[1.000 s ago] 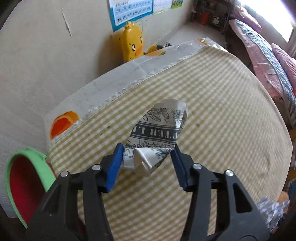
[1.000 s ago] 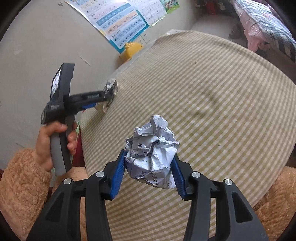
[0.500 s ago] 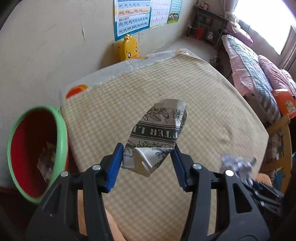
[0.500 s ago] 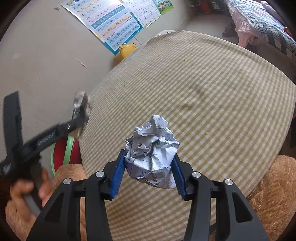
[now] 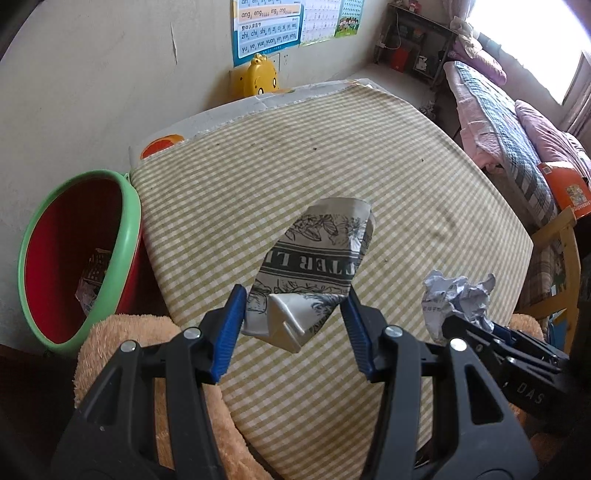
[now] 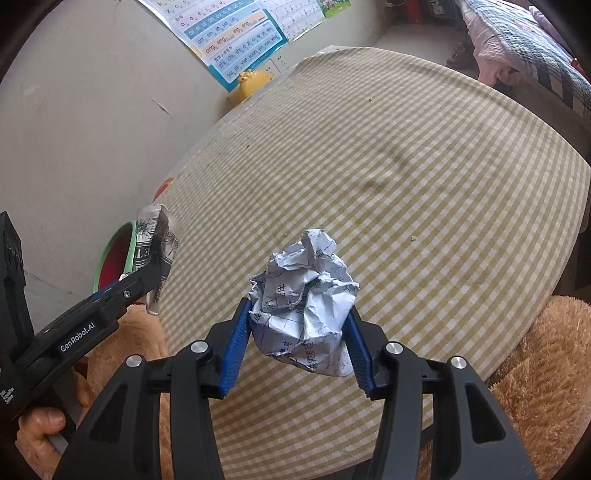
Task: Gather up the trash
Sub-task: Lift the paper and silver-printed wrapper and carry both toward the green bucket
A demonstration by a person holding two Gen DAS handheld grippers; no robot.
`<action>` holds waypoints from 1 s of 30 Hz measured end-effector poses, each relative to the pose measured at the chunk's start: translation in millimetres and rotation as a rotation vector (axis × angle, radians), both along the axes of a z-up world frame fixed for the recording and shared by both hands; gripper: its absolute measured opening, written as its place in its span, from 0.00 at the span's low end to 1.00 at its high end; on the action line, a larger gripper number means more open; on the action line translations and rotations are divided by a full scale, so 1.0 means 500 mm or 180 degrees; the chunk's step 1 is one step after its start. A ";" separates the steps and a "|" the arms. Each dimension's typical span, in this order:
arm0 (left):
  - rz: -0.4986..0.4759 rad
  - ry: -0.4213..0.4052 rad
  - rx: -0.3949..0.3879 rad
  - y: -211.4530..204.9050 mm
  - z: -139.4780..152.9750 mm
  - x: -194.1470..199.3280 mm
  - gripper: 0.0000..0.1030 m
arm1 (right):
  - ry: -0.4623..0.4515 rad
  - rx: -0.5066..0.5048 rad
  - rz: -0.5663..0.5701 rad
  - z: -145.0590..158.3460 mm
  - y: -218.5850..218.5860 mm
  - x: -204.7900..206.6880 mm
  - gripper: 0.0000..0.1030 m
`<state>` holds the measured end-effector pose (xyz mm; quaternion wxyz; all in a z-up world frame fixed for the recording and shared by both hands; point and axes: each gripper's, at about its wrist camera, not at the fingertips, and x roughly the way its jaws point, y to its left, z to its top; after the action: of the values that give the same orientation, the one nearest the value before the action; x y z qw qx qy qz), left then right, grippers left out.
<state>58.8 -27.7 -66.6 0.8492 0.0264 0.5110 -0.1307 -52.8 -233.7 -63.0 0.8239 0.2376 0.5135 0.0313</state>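
My left gripper (image 5: 294,295) is shut on a flattened printed paper wrapper (image 5: 317,251) and holds it above the checked tablecloth (image 5: 332,166). To its left, beside the table, stands a red bin with a green rim (image 5: 129,206), with some scraps inside. My right gripper (image 6: 299,314) holds a crumpled paper ball (image 6: 303,295) above the table's near edge. Its jaws are opening slightly, but the pads still touch the ball. The left wrist view shows that ball (image 5: 454,295) at the lower right. In the right wrist view the wrapper (image 6: 155,236) hangs near the bin (image 6: 114,251).
A fuzzy tan sleeve (image 5: 122,339) lies below the left gripper by the bin. Against the wall behind the table are a yellow duck-shaped stool (image 5: 260,75) and a poster (image 5: 266,26). A bed (image 5: 517,147) and a wooden chair (image 5: 561,240) stand to the right.
The left gripper has pulled back toward the table's near left corner with the wrapper. The bin has come into its view, then the right gripper's paper ball. The right gripper has barely moved.
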 end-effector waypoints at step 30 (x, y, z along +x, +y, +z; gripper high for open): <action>0.0034 -0.0174 -0.0113 0.023 0.032 -0.008 0.49 | -0.0376 -0.0456 0.0308 0.093 0.076 0.012 0.47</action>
<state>55.0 -16.0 -50.5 0.8639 0.0121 0.4853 -0.1344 -47.1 -195.7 -16.4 0.8651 0.1508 0.4759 0.0482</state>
